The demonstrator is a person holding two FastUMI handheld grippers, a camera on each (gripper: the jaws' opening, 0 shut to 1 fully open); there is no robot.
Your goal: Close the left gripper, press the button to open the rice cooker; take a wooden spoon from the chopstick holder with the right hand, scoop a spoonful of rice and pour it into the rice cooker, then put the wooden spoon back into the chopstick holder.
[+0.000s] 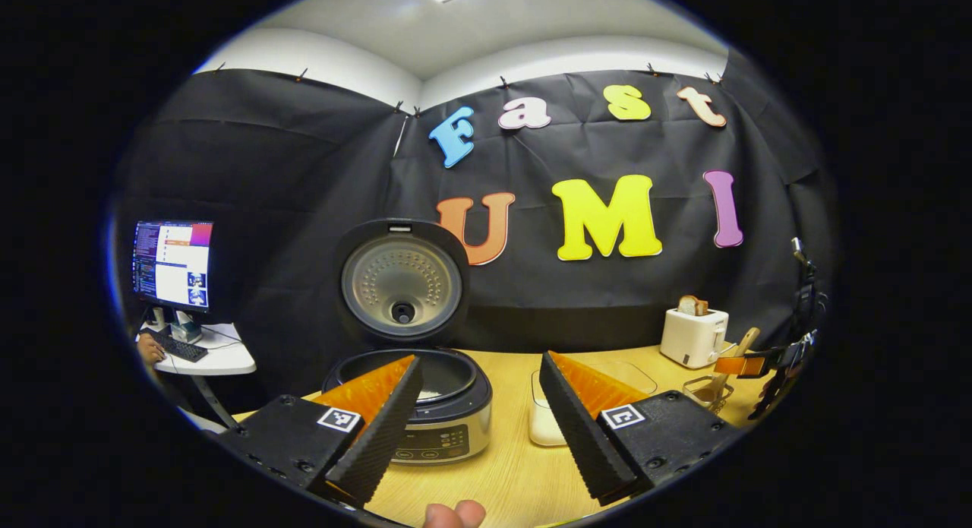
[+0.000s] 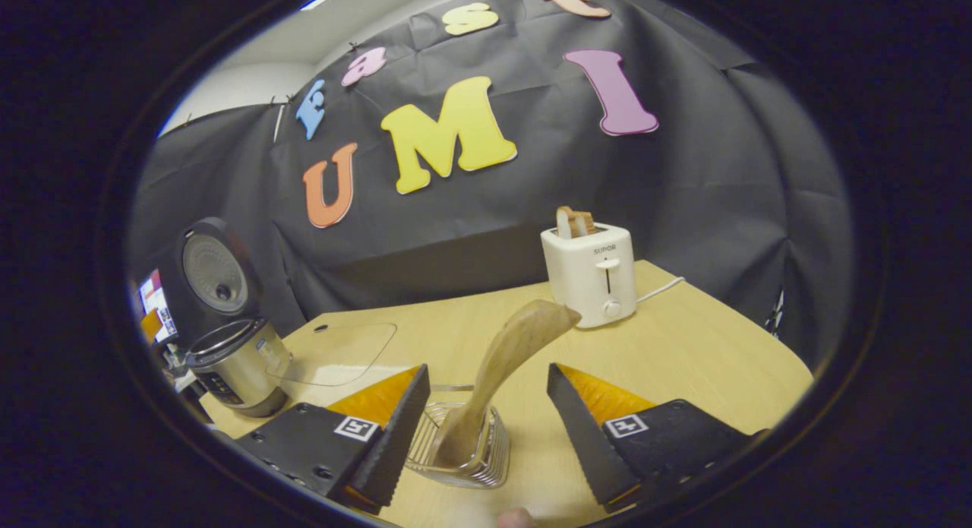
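The rice cooker point(image 1: 433, 418) stands open on the wooden table point(image 1: 501, 467), its lid point(image 1: 401, 285) tipped up and back. My left gripper point(image 1: 478, 429) is open in front of it with nothing between its fingers. Right of the cooker stands a clear container with white rice point(image 1: 545, 425). In the right gripper view the wooden spoon point(image 2: 510, 357) stands in the wire chopstick holder point(image 2: 465, 446), handle end down and bowl end up. My right gripper point(image 2: 486, 437) is open, a finger on either side of the spoon and holder, touching neither. The same spoon point(image 1: 735, 353) and holder point(image 1: 706, 393) sit far right in the left gripper view.
A white toaster point(image 2: 592, 273) with bread in it stands at the back of the table, its cord trailing right. The open cooker point(image 2: 237, 365) and the clear container point(image 2: 334, 353) lie to the left. A monitor point(image 1: 173, 264) and a small desk point(image 1: 209, 357) stand beyond the table's left edge.
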